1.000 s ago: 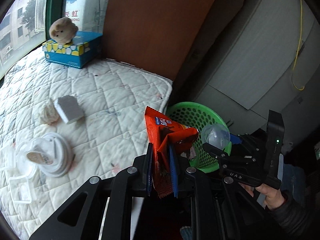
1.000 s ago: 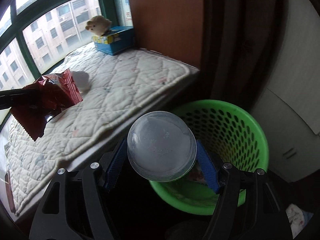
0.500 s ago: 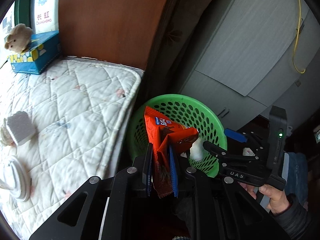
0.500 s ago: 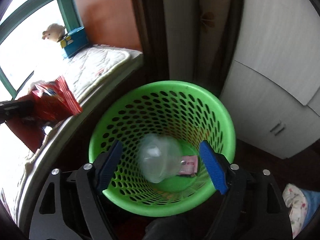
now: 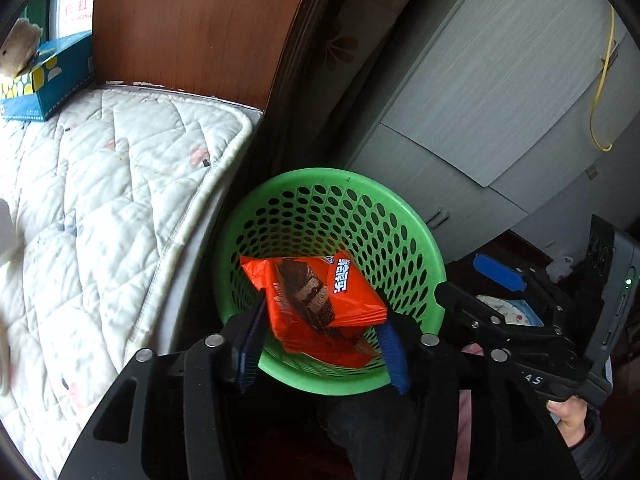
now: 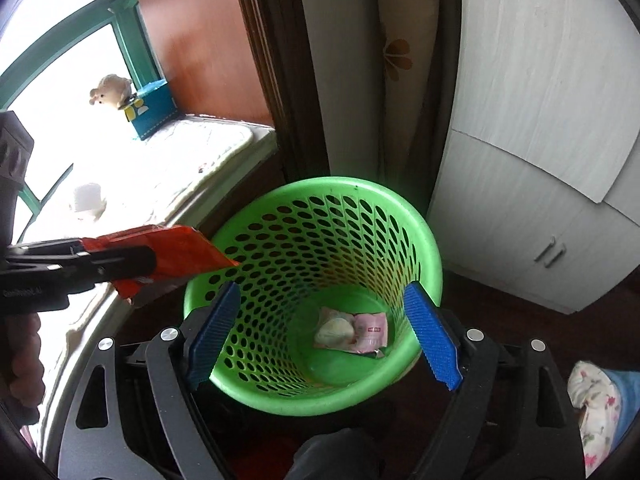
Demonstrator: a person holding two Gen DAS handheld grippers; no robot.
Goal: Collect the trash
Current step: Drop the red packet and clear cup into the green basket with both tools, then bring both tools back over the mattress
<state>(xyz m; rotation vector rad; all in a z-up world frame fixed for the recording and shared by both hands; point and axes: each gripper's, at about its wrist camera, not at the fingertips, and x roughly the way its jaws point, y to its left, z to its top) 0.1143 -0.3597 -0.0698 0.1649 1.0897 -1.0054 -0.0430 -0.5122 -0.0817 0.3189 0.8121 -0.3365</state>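
Looking down from my left gripper [image 5: 320, 344], I see the jaws spread wide, with the orange snack wrapper [image 5: 316, 304] lying loose between them, right over the green basket [image 5: 280, 200]. I cannot tell if one pad touches it. My right gripper [image 6: 320, 340] is wide apart too and holds nothing. Deep in the basket lie a pink wrapper [image 6: 370, 330] and a pale crumpled lump [image 6: 336, 330]. The orange wrapper hangs near the rim, so it could catch there and tip out onto the floor. Past the basket, the quilted mattress [image 5: 100, 200] carries a blue tissue box [image 5: 48, 80].
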